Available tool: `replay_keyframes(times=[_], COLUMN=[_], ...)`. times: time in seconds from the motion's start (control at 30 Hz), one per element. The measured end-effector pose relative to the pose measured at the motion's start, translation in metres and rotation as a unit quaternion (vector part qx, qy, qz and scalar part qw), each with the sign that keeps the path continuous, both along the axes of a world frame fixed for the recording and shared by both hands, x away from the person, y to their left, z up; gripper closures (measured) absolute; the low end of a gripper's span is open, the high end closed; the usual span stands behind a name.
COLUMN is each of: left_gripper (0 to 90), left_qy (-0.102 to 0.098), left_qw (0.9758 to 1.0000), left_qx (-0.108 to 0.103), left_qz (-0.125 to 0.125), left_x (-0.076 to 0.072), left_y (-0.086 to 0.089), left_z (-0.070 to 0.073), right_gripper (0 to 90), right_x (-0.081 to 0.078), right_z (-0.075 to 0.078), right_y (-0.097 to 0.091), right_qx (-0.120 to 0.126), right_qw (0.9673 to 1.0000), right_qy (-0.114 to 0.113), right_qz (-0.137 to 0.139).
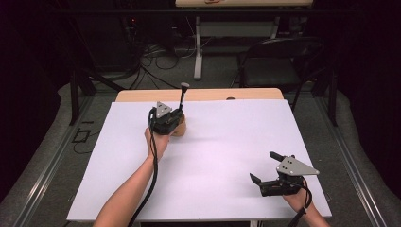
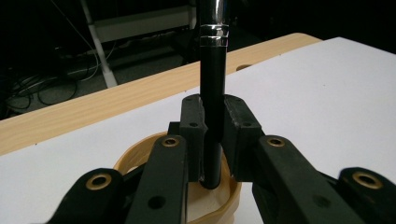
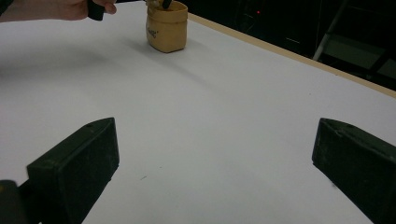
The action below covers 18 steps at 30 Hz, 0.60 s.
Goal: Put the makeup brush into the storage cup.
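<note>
High view | left gripper (image 1: 178, 115) clamps black-and-chrome rod (image 1: 182, 98) upright in tan cup (image 2: 223, 198), table's (image 1: 217, 142) 11 o'clock | right gripper (image 1: 267, 167) jaws wide apart, empty, 4 o'clock

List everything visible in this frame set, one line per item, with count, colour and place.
Cup: 1, tan, far left part of the sheet, under the left gripper.
Rod: 1, black with a chrome upper part, upright, lower end in the cup.
Sheet: 1, white, covering the table.
Table: 1, light wood, edge showing beyond the sheet.
Folding chair: 1, dark, behind the table.
Left gripper: 1, black, shut on the rod.
Right gripper: 1, black, open, near right of the sheet.
</note>
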<state>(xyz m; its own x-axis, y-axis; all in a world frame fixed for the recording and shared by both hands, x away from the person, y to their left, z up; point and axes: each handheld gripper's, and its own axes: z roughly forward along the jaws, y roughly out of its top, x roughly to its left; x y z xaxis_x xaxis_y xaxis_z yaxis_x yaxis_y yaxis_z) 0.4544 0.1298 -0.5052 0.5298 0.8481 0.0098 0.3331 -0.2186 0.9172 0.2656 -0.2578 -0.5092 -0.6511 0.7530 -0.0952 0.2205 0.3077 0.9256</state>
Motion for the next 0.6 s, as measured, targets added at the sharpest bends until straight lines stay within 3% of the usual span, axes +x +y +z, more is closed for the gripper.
replay_keyframes(times=[0.6], left_gripper=[79.2], left_qy=[0.011], left_qw=[0.9999], left_qx=[0.004], left_qz=[0.003], left_x=[0.0046], left_y=[-0.0028], left_z=[-0.0077], right_gripper=[0.1], right_x=[0.0000], right_z=[0.0000], right_y=[-0.0001], right_qx=[-0.001], right_qw=[1.0000], right_qy=[0.000], right_qz=[0.000])
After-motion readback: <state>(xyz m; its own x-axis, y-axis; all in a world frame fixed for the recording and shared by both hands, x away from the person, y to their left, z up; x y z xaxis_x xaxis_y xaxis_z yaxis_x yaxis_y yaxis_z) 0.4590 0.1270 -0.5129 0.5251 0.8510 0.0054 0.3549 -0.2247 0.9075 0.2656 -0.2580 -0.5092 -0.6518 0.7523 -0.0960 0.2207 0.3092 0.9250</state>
